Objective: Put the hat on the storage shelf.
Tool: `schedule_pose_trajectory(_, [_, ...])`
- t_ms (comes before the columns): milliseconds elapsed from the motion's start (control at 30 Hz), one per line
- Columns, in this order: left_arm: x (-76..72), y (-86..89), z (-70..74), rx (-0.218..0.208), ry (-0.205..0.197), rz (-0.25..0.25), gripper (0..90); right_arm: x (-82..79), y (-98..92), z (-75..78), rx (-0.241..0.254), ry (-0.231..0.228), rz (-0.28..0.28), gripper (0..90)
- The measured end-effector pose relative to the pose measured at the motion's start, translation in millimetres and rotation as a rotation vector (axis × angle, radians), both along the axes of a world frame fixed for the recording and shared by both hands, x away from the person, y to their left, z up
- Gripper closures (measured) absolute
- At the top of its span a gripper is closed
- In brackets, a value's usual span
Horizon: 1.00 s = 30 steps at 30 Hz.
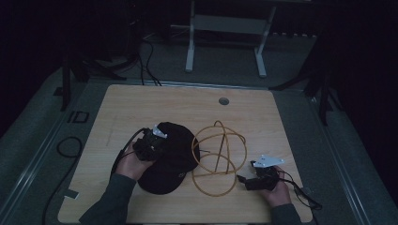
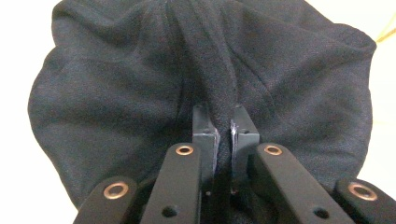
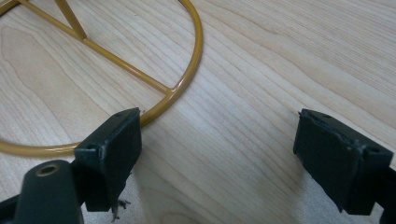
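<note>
I sit at a pale wooden table (image 1: 141, 101) in a dim room, a gripper in each hand; my left gripper (image 1: 151, 142) rests on a black cap (image 1: 171, 161) at the left of centre, and in the left gripper view (image 2: 223, 133) its two jaws are pressed nearly together on a raised fold of the cap's (image 2: 140, 79) dark cloth, the fabric pinched up between them. Just right of the cap stands a yellow wire stand (image 1: 219, 157) (rings joined by thin rods), its lower ring lying flat on the wood; cap and stand look to be touching, though I cannot be sure. My right gripper (image 1: 258, 176) lies low near the table's right front; in the right gripper view (image 3: 219, 154) its jaws stand wide apart and hold nothing; the wire ring (image 3: 187, 79) curves just behind one jaw, bare wood between the two.
</note>
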<state>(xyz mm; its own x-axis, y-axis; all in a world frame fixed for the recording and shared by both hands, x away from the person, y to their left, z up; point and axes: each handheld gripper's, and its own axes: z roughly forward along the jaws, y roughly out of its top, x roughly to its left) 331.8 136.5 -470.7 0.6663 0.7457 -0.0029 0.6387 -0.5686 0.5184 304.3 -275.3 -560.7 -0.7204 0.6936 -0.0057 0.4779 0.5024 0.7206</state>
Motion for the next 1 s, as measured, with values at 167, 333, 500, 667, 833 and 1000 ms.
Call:
schedule_pose_trajectory(167, [1.9, 3.0, 6.6, -0.003, -0.004, -0.007, 84.4, 0.1, 0.0, 0.0, 0.000, -0.002, 0.001, 14.9])
schedule_pose_trajectory(333, [4.7, 7.0, 13.8, -0.005, -0.007, -0.029, 84.5, 0.1, 0.0, 0.0, 0.000, -0.002, 0.001, 14.9])
schedule_pose_trajectory(500, [6.6, 11.7, 20.2, -0.020, -0.006, -0.046, 84.5, 0.1, 0.0, 0.0, 0.000, -0.002, 0.001, 14.9])
schedule_pose_trajectory(667, [7.0, 15.7, 26.0, -0.034, -0.010, -0.062, 84.6, 0.0, 0.0, 0.0, 0.000, 0.000, 0.000, 14.9])
schedule_pose_trajectory(833, [6.2, 18.0, 33.5, -0.046, -0.023, -0.092, 84.5, 0.0, 0.0, 0.0, 0.000, 0.000, 0.000, 14.9])
schedule_pose_trajectory(1000, [5.1, 18.9, 38.3, -0.039, -0.023, -0.121, 84.6, 0.0, 0.0, 0.0, 0.000, 0.000, 0.000, 14.9])
